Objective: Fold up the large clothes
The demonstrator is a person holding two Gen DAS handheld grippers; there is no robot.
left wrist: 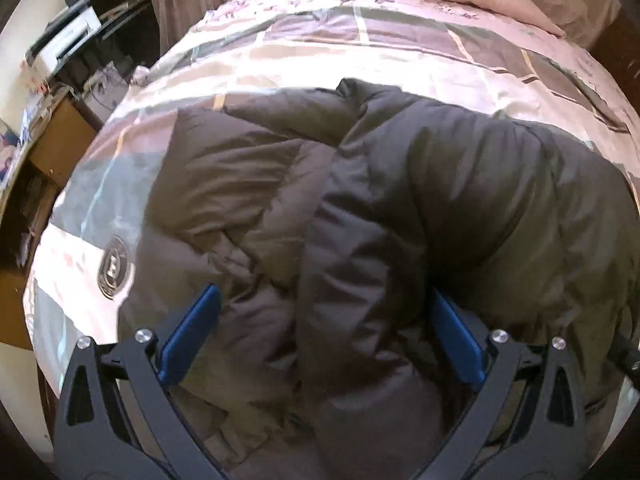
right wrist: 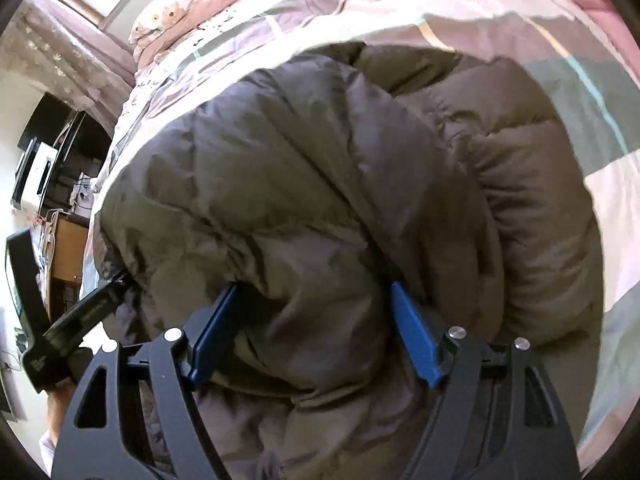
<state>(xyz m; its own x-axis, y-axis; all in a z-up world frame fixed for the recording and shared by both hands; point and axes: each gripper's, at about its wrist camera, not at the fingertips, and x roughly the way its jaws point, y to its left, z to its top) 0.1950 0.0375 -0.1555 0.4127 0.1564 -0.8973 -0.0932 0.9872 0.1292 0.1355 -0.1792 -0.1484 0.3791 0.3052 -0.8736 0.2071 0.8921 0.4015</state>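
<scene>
The puffy dark brown quilted down jacket (left wrist: 360, 200) is lying bunched on the patchwork bedspread (left wrist: 320, 48), bulging between the spread-apart jaws of both the left gripper (left wrist: 324, 300) and right gripper (right wrist: 312, 292).

The puffer jacket (left wrist: 360, 208) is dark olive-brown, quilted in broad horizontal baffles, and lies bunched on a bed. In the left wrist view one thick padded fold runs from 12 o'clock down to 6 o'clock over the flatter body. In the right wrist view it (right wrist: 320, 184) mounds high at centre, lighter panels spreading toward 3 o'clock.
</scene>
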